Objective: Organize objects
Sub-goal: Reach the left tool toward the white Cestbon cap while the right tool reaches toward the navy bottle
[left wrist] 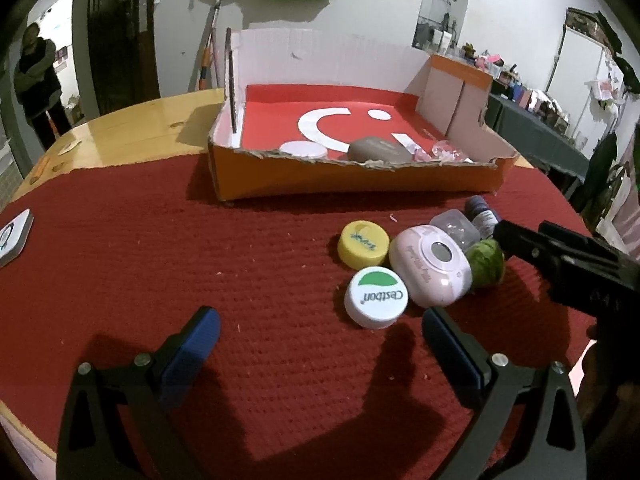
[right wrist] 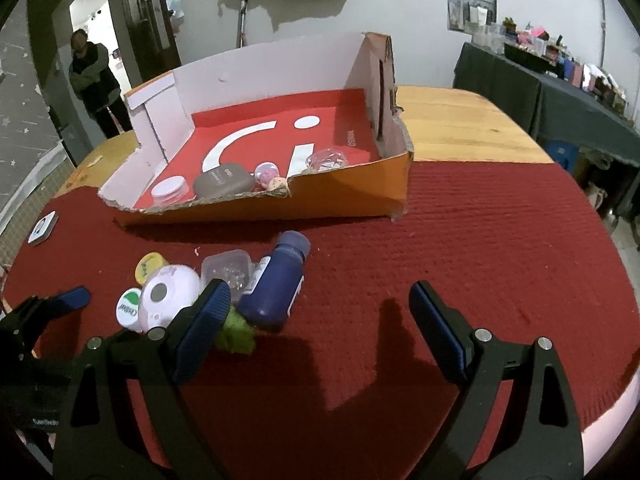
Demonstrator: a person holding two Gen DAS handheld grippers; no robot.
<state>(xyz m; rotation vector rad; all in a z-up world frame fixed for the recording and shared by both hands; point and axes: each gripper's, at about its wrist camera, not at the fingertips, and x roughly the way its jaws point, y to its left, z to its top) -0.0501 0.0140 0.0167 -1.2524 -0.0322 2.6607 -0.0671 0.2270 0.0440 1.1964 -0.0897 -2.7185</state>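
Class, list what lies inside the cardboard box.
Inside the box: a white-lidded jar, a grey case, a pink ball, a clear ball. The torn front wall hides the items' bases and whatever lies just behind it.

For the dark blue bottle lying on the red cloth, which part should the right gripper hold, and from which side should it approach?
Grip the dark blue bottle across its wide body, not the narrower cap. It lies on its side, cap toward the cardboard box, so bring the open right gripper from above. One finger must slip between the bottle and the clear container, probably a tight gap.

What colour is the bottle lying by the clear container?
Dark blue bottle, clearest in the right wrist view.
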